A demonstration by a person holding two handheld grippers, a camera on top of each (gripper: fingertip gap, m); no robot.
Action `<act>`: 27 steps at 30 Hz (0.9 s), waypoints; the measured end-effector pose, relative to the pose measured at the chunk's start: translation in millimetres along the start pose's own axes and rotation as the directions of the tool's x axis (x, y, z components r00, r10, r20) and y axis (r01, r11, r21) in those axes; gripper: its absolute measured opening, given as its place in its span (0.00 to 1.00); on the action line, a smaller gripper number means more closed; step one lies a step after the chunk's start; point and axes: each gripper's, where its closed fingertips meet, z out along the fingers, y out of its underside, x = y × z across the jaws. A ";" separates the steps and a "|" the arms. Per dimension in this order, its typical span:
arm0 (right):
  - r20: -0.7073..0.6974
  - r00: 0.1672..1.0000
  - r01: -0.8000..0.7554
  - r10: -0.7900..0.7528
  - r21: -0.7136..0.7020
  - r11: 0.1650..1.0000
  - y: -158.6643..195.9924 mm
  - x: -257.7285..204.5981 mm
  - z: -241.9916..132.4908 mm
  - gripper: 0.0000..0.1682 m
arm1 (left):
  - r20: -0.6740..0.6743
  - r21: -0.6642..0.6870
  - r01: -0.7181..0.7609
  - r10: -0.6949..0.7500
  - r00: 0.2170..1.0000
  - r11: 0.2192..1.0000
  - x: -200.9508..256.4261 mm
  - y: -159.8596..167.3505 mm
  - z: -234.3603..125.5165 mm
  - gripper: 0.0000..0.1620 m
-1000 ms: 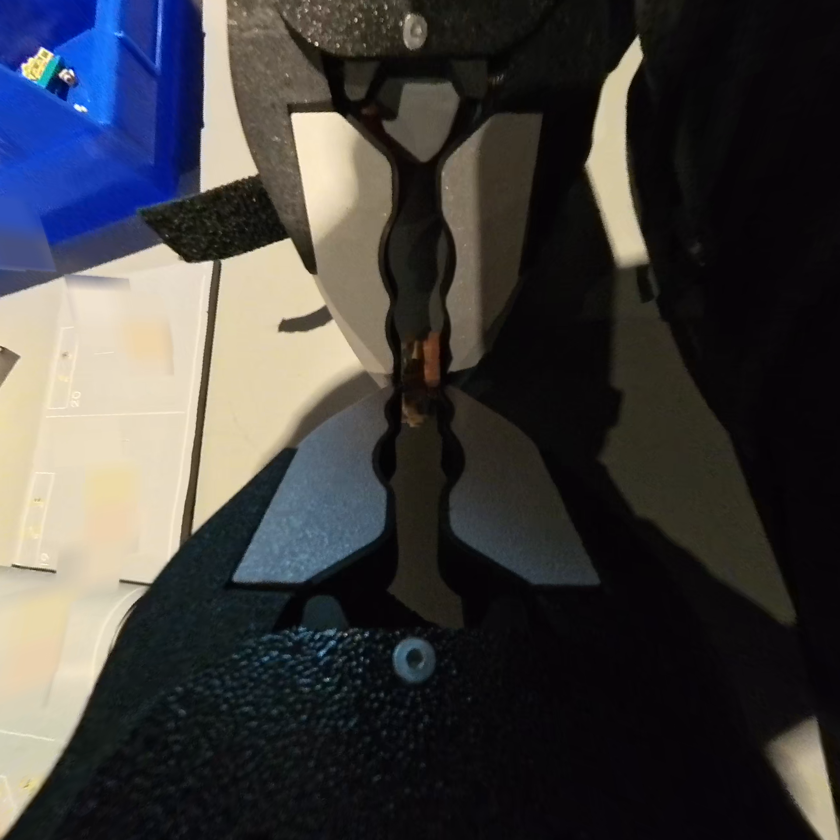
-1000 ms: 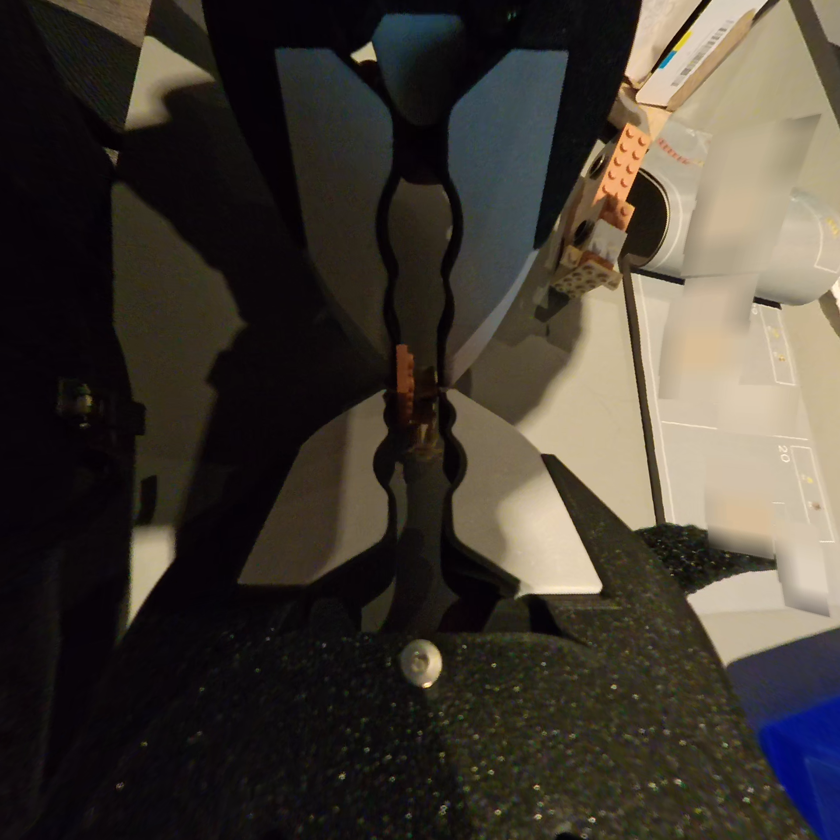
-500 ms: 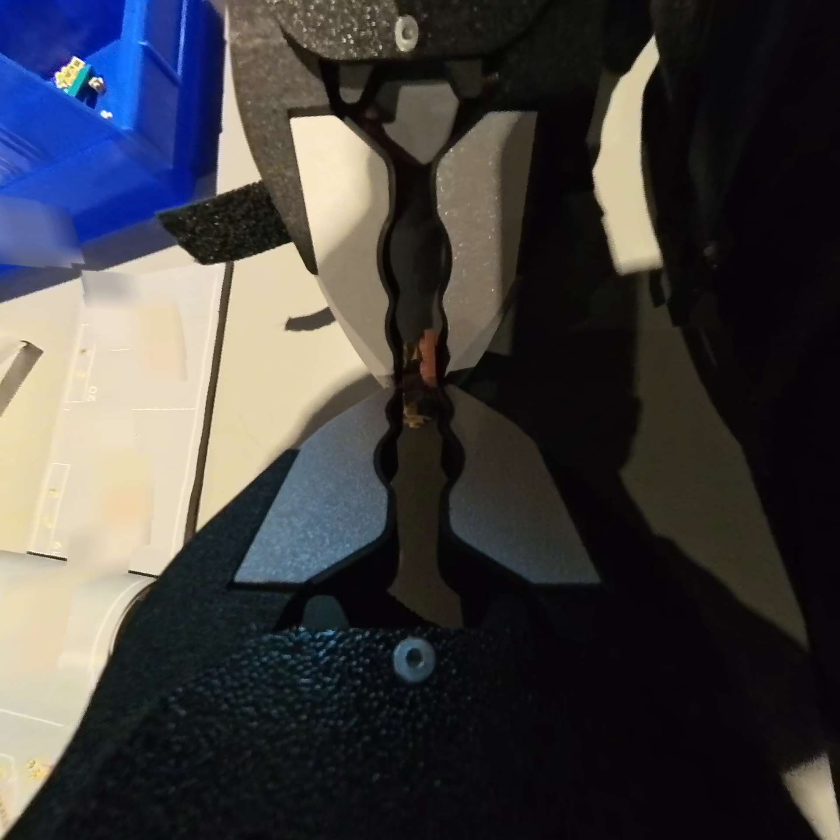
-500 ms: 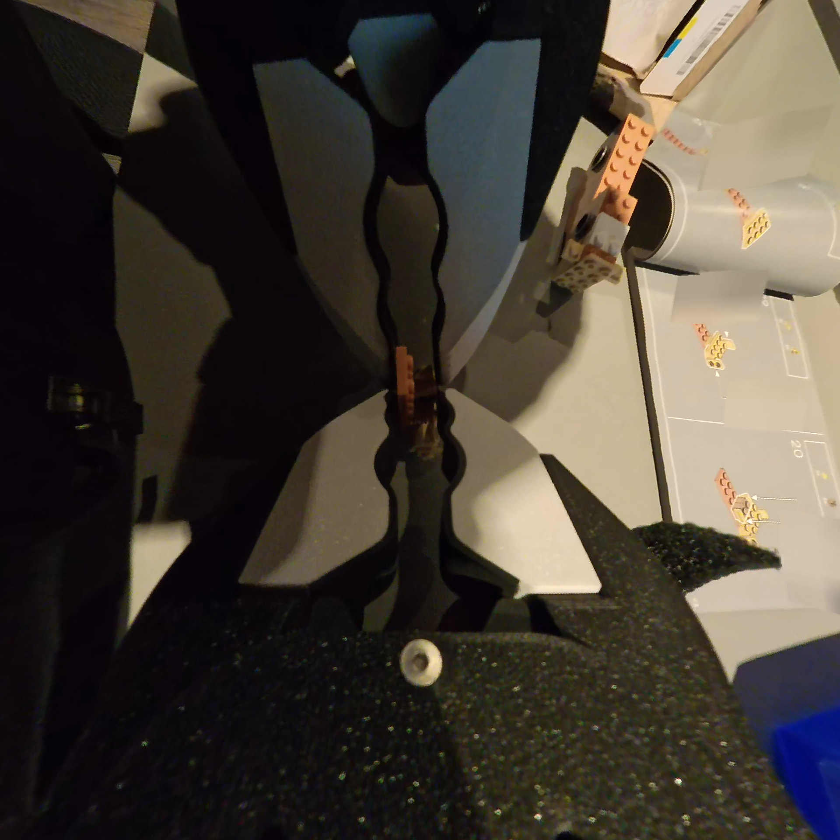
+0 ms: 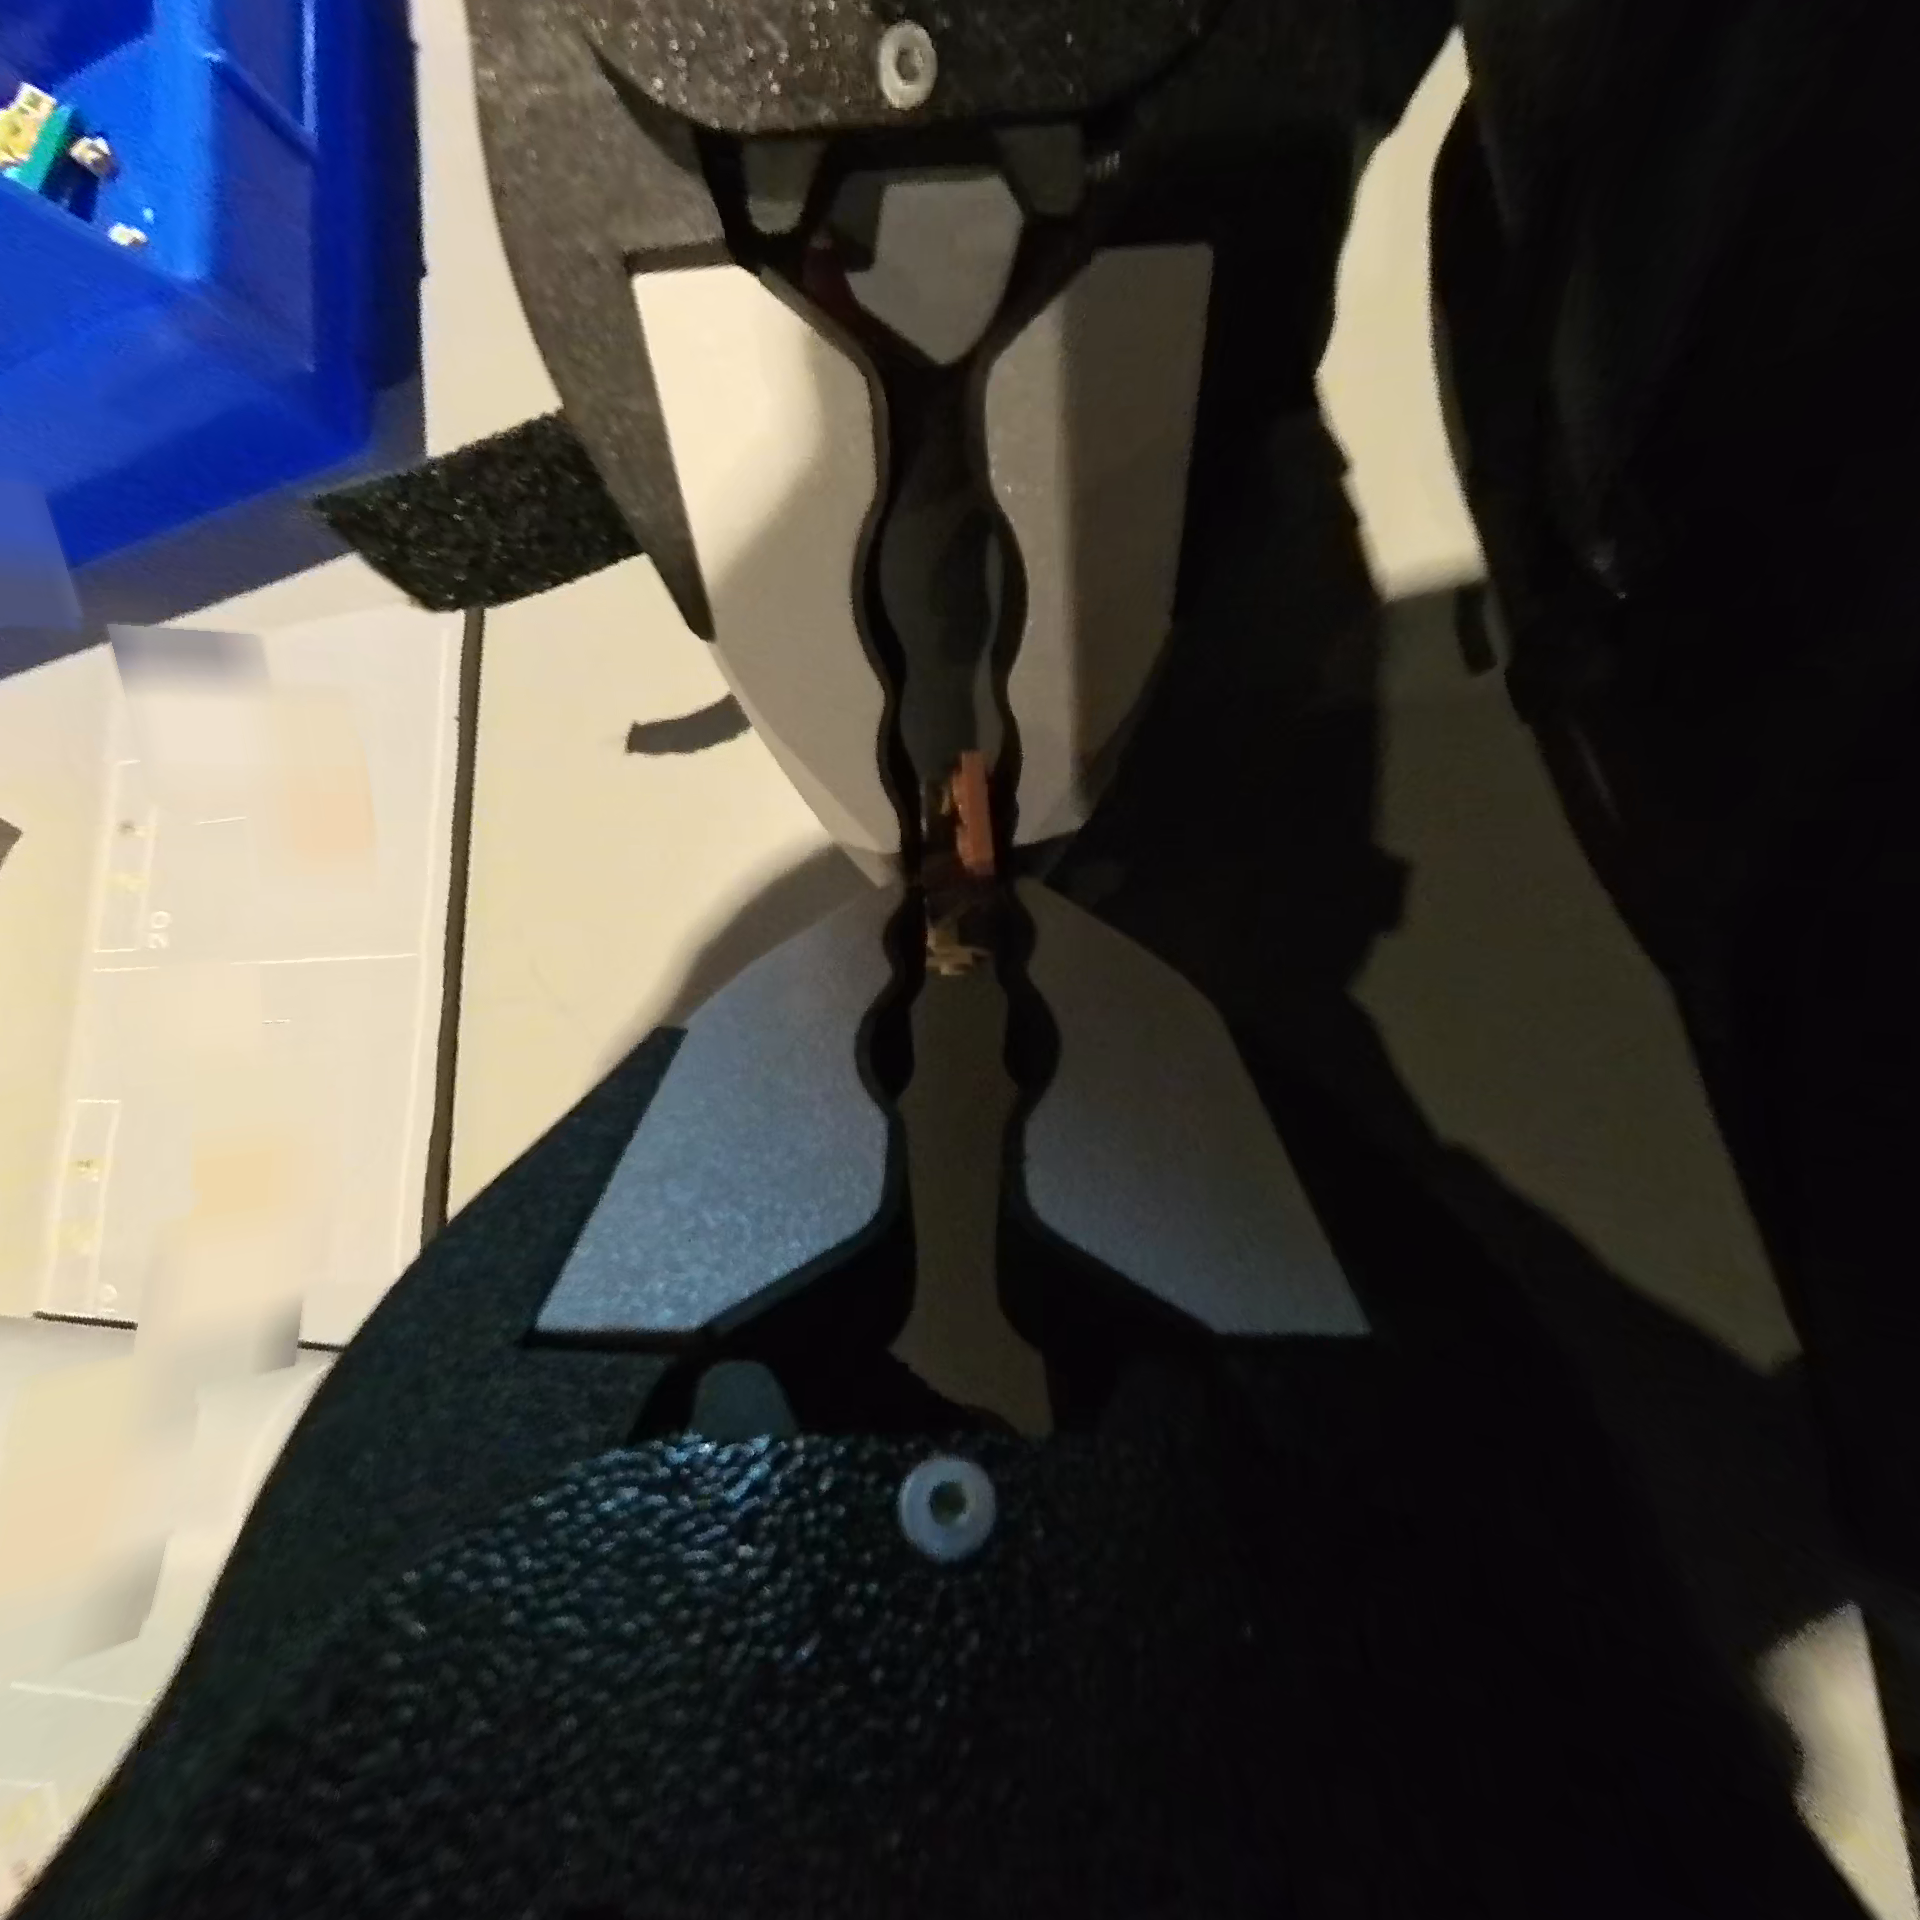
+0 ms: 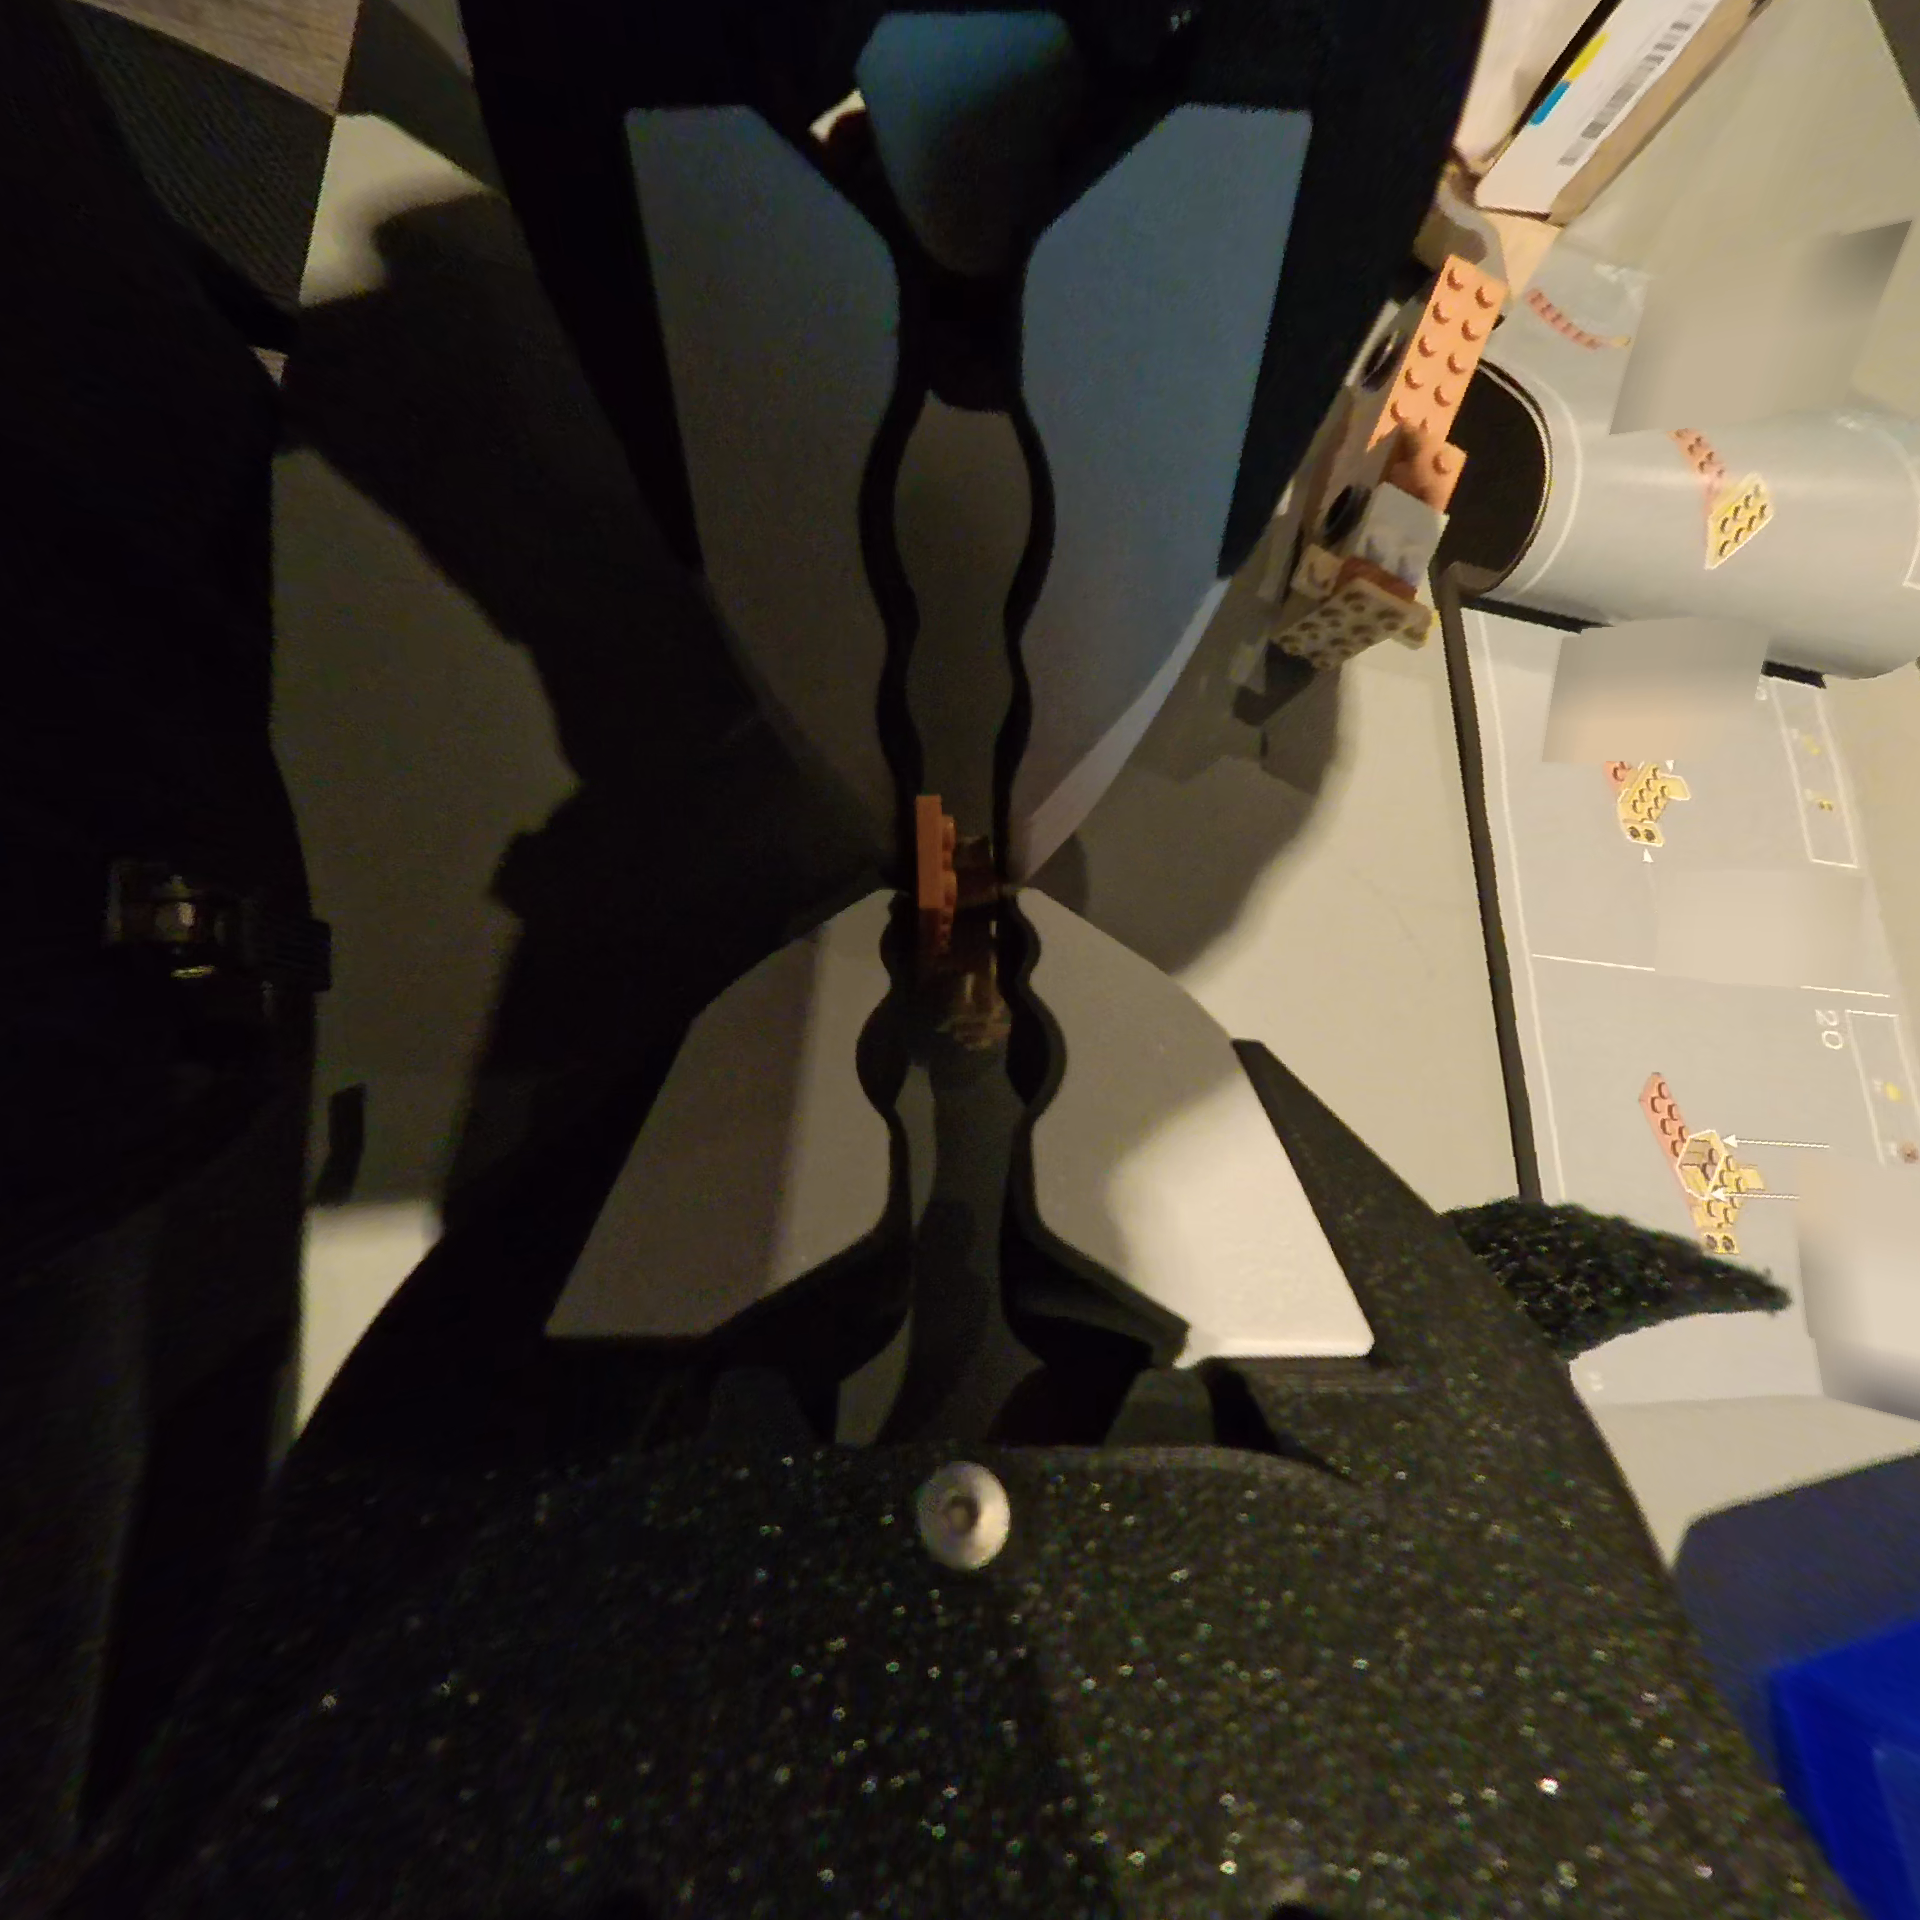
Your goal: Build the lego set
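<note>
the left tool [image 5: 961,940] and right tool [image 6: 951,961] point tip to tip above the pale counter [image 5: 582,810], both pinching one small brick cluster [image 6: 956,914] between them. farther right, a partly built lego model [image 6: 1382,468] lies beside the instruction booklet [image 6: 1662,935].

Cardboard box [image 6: 1621,114] (top corner) on grey table [image 6: 1247,914].

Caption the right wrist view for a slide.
Two black grippers meet tip to tip, pinching small orange-brown lego pieces between them.
</note>
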 end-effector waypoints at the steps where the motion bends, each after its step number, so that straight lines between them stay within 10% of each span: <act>1: -0.002 1.000 0.002 -0.002 -0.001 1.000 0.0 0.0 0.0 0.08 | -0.002 -0.003 -0.008 0.008 1.000 1.000 0.1 0.1 0.0 0.08; 27: 0.065 0.996 -0.056 0.056 -0.002 0.998 1.2 -2.0 -0.9 0.23 | 0.012 0.088 0.187 -0.189 0.982 0.978 -0.4 6.6 -0.4 0.15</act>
